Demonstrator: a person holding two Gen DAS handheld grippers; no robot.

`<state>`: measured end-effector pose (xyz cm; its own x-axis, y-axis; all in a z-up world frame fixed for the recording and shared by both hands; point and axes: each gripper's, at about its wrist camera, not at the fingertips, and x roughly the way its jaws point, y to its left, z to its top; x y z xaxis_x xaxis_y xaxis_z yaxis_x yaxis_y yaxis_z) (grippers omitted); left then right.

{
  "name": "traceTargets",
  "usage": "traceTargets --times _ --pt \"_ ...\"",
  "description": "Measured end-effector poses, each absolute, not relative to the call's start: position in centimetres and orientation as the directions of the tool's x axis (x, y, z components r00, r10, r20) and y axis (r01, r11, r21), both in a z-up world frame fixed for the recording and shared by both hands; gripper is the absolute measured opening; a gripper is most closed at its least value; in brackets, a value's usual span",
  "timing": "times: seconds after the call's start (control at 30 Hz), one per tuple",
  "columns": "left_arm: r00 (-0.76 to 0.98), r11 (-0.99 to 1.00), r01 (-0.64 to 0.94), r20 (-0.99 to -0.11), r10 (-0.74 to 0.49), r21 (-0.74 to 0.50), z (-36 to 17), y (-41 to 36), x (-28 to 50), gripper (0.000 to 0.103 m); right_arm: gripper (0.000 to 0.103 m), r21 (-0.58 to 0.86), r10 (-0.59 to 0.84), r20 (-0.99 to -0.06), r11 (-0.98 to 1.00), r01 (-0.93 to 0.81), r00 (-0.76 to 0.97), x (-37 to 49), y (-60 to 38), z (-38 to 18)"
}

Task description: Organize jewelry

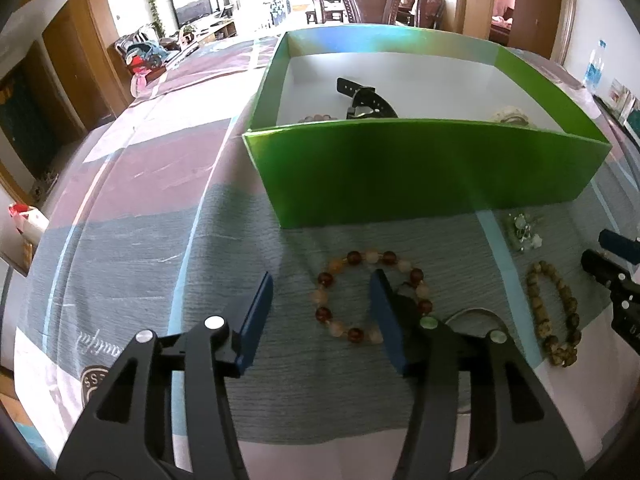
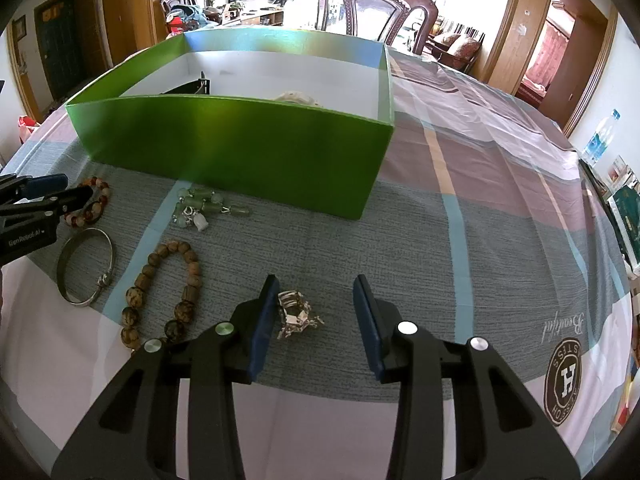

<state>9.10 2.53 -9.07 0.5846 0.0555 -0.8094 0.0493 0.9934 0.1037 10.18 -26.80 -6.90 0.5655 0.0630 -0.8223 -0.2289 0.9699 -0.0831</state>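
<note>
Left gripper [image 1: 322, 280] fingers apart over red-and-peach bead bracelet [image 1: 370, 296], green box [image 1: 420, 160] beyond

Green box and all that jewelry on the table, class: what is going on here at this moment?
A person holds two grippers, sorting jewelry into the green box, which already holds a black watch. The left gripper is open over the red and pale bead bracelet; the right gripper is open around a small silvery piece. The wooden bead bracelet, metal bangle and green bead piece lie outside.
</note>
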Motion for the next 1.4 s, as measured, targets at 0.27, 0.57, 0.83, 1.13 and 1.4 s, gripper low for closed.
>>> traceTargets --times 0.27,0.57,0.83,1.13,1.4 --pt "0.581 0.99 0.09 -0.813 0.04 0.113 -8.8 1.9 8.7 0.037 0.042 -0.084 0.06 -0.822 0.971 -0.225 0.566 10.2 -26.8 -6.9" --pt "0.575 0.985 0.142 -0.818 -0.002 0.096 -8.9 1.3 8.3 0.014 0.044 -0.067 0.064 -0.828 0.975 -0.213 0.557 10.3 -27.2 -6.9" --pt "0.565 0.989 0.142 -0.824 -0.05 0.037 -8.9 2.1 8.4 0.013 0.044 -0.04 0.085 -0.837 0.976 -0.215 0.54 10.4 -27.4 -6.9" --pt "0.557 0.99 0.137 -0.828 -0.059 0.021 -8.9 2.1 8.7 0.008 0.022 -0.018 0.125 -0.837 0.967 -0.256 0.532 9.9 -26.8 -6.7" --pt "0.593 0.993 0.118 -0.802 -0.068 0.003 -7.1 2.5 7.8 0.008 0.022 0.04 0.152 -0.805 0.978 -0.203 0.574 10.1 -28.6 -5.3"
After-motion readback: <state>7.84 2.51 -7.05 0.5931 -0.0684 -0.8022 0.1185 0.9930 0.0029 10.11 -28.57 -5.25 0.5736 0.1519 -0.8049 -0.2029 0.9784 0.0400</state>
